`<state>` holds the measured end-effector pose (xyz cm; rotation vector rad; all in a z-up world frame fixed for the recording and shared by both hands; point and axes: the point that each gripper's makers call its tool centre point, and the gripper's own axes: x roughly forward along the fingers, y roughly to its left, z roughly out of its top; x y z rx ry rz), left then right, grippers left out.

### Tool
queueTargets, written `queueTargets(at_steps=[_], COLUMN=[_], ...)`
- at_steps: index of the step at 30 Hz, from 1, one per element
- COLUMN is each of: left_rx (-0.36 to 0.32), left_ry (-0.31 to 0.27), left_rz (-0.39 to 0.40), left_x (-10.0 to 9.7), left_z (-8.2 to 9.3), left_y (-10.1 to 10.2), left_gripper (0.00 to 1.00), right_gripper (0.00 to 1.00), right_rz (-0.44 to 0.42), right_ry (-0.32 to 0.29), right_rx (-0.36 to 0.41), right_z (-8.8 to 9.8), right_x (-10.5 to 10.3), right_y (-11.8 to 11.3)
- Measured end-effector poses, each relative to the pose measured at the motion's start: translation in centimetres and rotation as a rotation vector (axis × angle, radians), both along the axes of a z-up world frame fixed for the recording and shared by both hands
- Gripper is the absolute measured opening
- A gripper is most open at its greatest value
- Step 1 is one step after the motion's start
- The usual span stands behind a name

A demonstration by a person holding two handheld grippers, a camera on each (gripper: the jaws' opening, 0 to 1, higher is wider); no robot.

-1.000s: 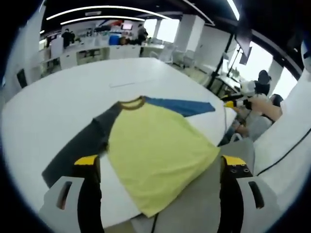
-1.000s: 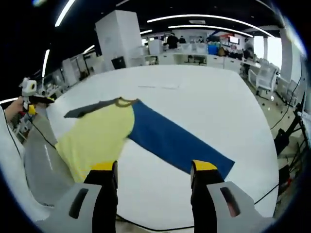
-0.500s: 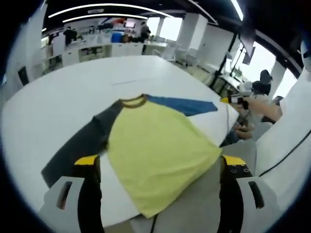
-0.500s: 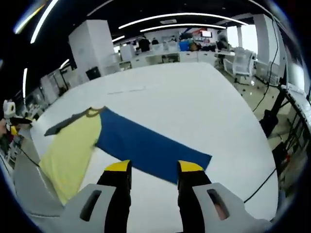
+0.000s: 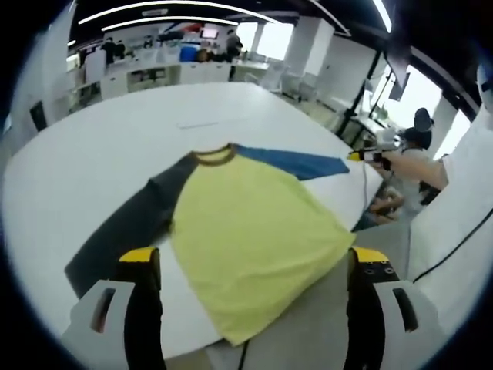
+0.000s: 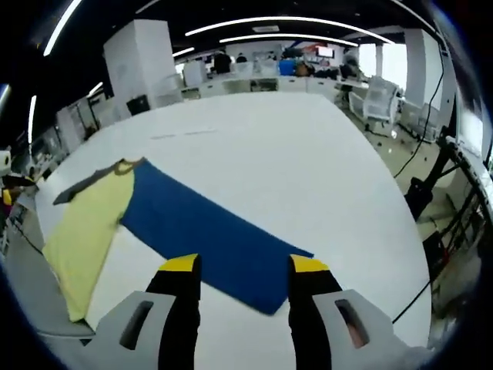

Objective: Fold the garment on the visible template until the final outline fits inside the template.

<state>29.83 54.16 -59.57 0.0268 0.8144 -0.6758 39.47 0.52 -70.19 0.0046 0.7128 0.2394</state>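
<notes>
Shirt (image 5: pixel 246 239) lies flat, hem overhanging the table (image 6: pixel 293 154) edge; both tongs (image 5: pixel 250 266) (image 6: pixel 243 270) gape wide, holding nothing.

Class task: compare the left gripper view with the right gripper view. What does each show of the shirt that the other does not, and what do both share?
Left gripper view: the dark grey sleeve at full length and the whole yellow body.

Right gripper view: the blue sleeve at full length, its cuff between the open right gripper jaws.

Both: the shirt flat on the white table, brown collar.
</notes>
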Motion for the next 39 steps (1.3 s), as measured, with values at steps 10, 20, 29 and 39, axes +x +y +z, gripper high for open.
queueTargets(at_steps=[10, 20, 29, 39], left_rx=[0.007, 0.012, 0.011, 0.015], left_ry=[0.008, 0.027, 0.022, 0.027], left_rz=[0.011, 0.018, 0.022, 0.027], left_x=[0.1, 0.0, 0.7, 0.7], left_z=[-0.3, -1.0, -0.8, -0.9], left_y=[0.1, 0.0, -0.1, 0.1], left_gripper=[0.97, 0.97, 0.95, 0.96], right_gripper=[0.32, 0.22, 0.17, 0.12], right_rz=[-0.103, -0.142, -0.149, -0.155], right_ry=[0.063, 0.106, 0.123, 0.136], right_rx=[0.024, -0.019, -0.033, -0.039], right_z=[-2.3, -4.2, -4.9, -5.3], right_x=[1.1, 1.5, 2.1, 2.2], right_y=[-3.0, -5.0, -5.6, -5.6])
